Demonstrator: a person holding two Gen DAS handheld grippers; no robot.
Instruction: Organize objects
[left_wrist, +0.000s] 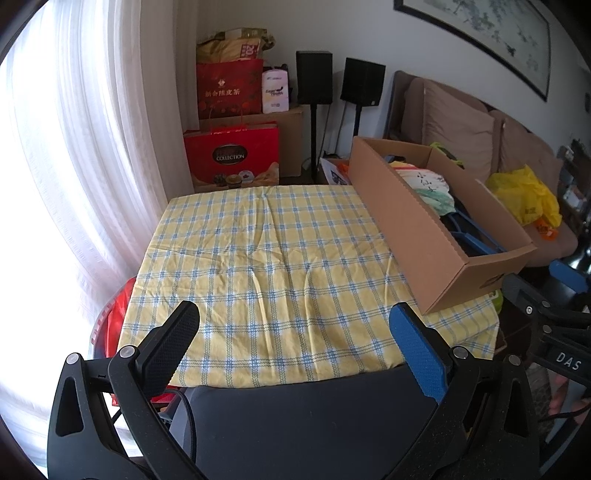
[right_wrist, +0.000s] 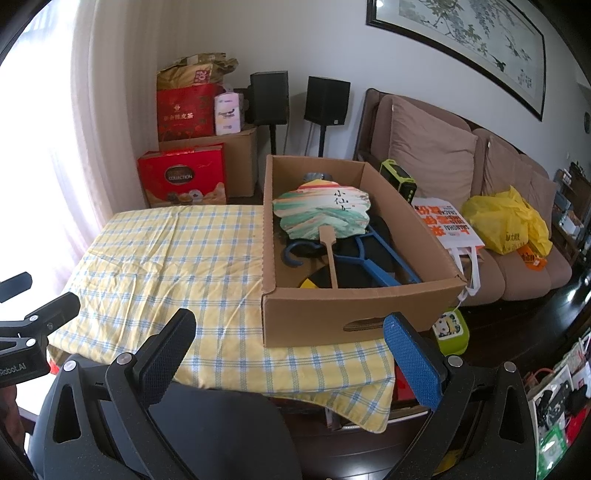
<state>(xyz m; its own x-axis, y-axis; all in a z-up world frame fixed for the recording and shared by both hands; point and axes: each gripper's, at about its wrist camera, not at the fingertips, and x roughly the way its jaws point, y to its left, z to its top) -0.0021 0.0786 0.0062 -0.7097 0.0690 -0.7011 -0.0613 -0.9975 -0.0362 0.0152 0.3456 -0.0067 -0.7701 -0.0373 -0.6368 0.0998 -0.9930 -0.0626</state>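
Note:
A long cardboard box (right_wrist: 306, 321) (left_wrist: 402, 229) lies along the right side of a table under a yellow-and-blue checked cloth (left_wrist: 266, 266) (right_wrist: 166, 258). Inside it lie a painted paper fan (right_wrist: 321, 214) with a wooden handle, blue plastic hangers (right_wrist: 373, 262) and dark items. My left gripper (left_wrist: 295, 317) hovers open over the table's near edge, nothing between its fingers. My right gripper (right_wrist: 290, 325) is open too, just before the box's near end wall. The left gripper's body shows at the left edge of the right wrist view.
A dark chair back (left_wrist: 306, 417) stands at the table's near edge. Red gift bags (left_wrist: 232, 155), cardboard cartons and two black speakers (left_wrist: 314, 77) stand behind the table. A brown sofa (right_wrist: 517, 236) to the right holds a yellow plastic bag (right_wrist: 502, 221) and a white shopping bag (right_wrist: 450, 225). A curtain (left_wrist: 74, 147) hangs at left.

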